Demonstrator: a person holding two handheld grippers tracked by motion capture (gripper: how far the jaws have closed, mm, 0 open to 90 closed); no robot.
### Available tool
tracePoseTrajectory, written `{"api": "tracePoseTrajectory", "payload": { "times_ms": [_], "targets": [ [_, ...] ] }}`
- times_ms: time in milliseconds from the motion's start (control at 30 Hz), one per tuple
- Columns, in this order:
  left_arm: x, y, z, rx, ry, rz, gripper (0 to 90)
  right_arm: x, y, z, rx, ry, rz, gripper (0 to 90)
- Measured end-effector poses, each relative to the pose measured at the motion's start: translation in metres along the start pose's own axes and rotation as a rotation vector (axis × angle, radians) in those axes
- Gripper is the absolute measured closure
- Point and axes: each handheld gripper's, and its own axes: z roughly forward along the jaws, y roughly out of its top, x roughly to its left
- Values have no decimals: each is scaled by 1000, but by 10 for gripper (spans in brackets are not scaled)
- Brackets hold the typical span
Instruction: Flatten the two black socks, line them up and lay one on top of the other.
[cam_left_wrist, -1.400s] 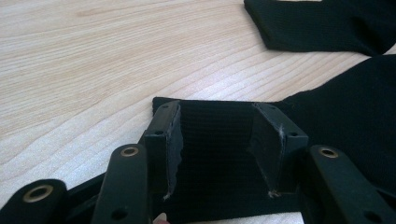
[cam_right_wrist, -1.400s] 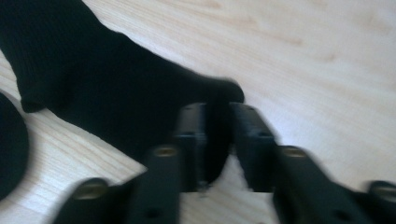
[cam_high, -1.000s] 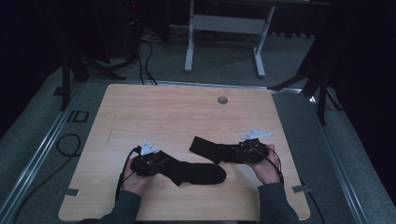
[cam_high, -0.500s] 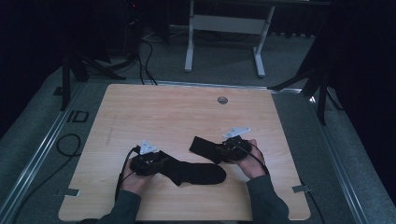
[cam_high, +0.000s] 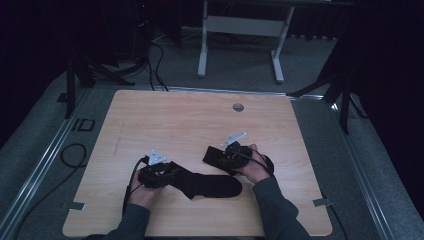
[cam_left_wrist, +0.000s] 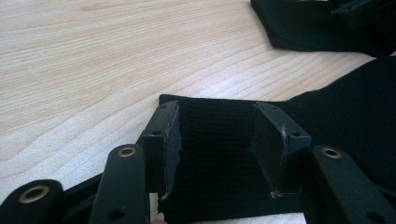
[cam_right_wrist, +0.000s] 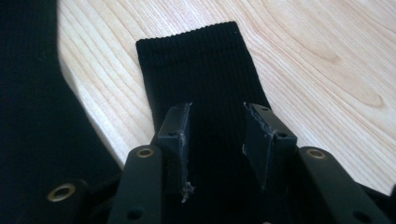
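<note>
— So, what have I got on my left?

— Your left gripper (cam_high: 172, 172) sits low at the near left of the table (cam_high: 165, 117), jaws spread wide. Between them, in the left gripper view, lies the ribbed cuff of a black sock (cam_left_wrist: 210, 140), flat on the wood and running under both pads; whether they touch the cloth I cannot tell.

— And the sock itself?

— Long, matte and knitted, with fine ribs. In the high view the sock (cam_high: 207, 184) stretches from that gripper toward the right and ends in a rounded toe near the front middle of the table.

— Is that the only one?

— No. A second sock (cam_high: 214, 155) lies just beyond it, to the right, with a squared cuff end pointing up-left. The two lie very close; I cannot tell whether they overlap.

— My right side?

— Your right gripper (cam_high: 227, 156) rests over that second sock, jaws parted, a little narrower than the left. The right gripper view shows the ribbed band of the second sock (cam_right_wrist: 205, 74) running forward between the pads, its cuff edge straight and neat.

— The table?

— Pale wood with wavy grain and rounded corners, plus a small round grommet (cam_high: 238, 107) near the far edge.
</note>
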Motion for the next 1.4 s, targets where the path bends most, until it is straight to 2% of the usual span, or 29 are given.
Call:
{"api": "tracePoseTrajectory", "payload": {
  "times_ms": [167, 233, 400, 467, 733, 867, 1000, 1133, 1267, 1400],
  "targets": [
    [1, 0, 0, 8, -4, 0, 523, -4, 5, 14, 50, 37, 8, 541],
    [2, -1, 1, 15, -2, -5, 520, -7, 7, 17, 36, 58, 36, 540],
    [3, -1, 0, 18, 1, -12, 520, -7, 14, 20, 55, 45, 54, 550],
    [4, -1, 1, 21, 1, -14, 520, -6, 17, 22, 57, 32, 65, 579],
    [5, -1, 3, 32, -1, -15, 520, -4, 26, 28, 46, 9, 125, 823],
    [5, -1, 3, 32, 1, -17, 520, -6, 27, 31, 25, 43, 181, 841],
    [6, -1, 3, 35, 5, -20, 521, -1, 29, 30, 3, 61, 191, 843],
    [5, -1, 2, 34, 11, -19, 521, 7, 35, 18, -54, 88, 187, 843],
    [6, -1, 0, 28, 16, -25, 521, 15, 42, -7, -126, 110, 186, 843],
    [6, -2, -1, 23, 24, -25, 521, 23, 51, -30, -191, 111, 175, 842]
  ]
}}
